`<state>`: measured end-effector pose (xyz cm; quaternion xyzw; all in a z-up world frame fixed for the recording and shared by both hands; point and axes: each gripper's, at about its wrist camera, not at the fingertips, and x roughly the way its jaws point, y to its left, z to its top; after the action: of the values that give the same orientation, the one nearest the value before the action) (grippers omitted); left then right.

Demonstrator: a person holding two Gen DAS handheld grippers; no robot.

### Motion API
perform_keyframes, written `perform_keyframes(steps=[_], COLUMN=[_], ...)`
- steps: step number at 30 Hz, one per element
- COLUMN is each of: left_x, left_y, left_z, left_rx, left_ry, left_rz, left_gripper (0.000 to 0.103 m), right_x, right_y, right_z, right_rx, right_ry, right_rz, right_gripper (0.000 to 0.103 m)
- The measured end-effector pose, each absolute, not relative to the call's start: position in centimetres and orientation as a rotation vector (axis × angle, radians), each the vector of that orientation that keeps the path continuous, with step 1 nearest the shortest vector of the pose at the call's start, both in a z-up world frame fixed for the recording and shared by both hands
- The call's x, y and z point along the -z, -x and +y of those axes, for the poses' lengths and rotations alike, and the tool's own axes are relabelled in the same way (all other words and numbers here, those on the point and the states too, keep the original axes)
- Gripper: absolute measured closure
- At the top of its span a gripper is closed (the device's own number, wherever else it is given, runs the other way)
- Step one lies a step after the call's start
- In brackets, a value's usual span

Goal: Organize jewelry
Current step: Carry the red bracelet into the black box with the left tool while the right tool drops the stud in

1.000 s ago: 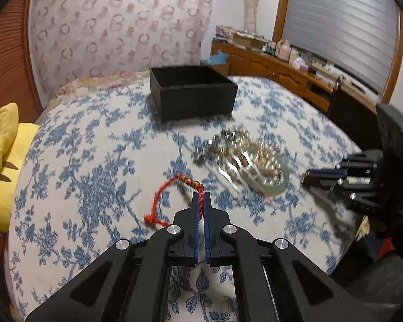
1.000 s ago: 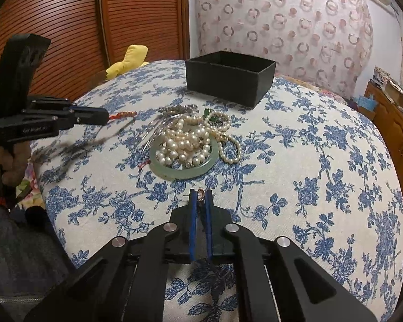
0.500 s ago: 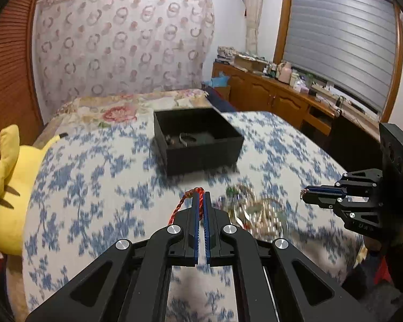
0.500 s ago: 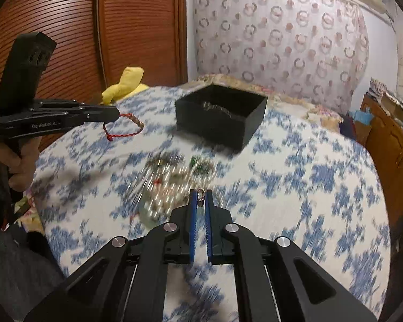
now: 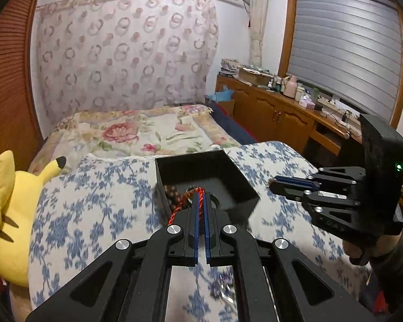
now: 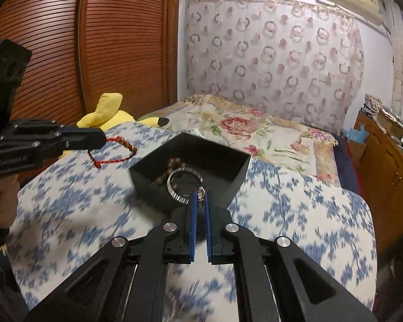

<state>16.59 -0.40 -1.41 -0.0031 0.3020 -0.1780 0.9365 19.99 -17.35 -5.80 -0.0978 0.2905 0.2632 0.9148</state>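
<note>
Right wrist: unreadable white lettering on left claw (image 6: 102, 139).

The blue-floral cloth (image 6: 295, 214) was motion-blurred. The small trinket (image 6: 200, 193) between the right gripper (image 6: 200, 201) fingertips was too small to identify. The black box (image 5: 236, 177) floor was partly hidden.

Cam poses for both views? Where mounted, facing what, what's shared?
Left wrist: on the left tongs, looking along them at the box; red cord pinched, right tongs alongside.
Right wrist: on the right tongs, facing the box; small ring pinched, left tongs alongside.
Shared: box, plush, bed.
</note>
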Motion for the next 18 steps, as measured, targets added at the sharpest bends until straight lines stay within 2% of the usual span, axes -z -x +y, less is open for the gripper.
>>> perform_keyframes(steps=[18], left_x=[2.5], left_y=[-21.2], left_z=[-1.0], left_rx=[0.347], left_ry=[0.017], left_rz=[0.670], left_gripper=[0.101], right_x=[7.4], right_y=[-27.5], right_z=[-14.7], right_rx=[-0.537], right_ry=[0.199], right_rz=[0.694], right_gripper=[0.095])
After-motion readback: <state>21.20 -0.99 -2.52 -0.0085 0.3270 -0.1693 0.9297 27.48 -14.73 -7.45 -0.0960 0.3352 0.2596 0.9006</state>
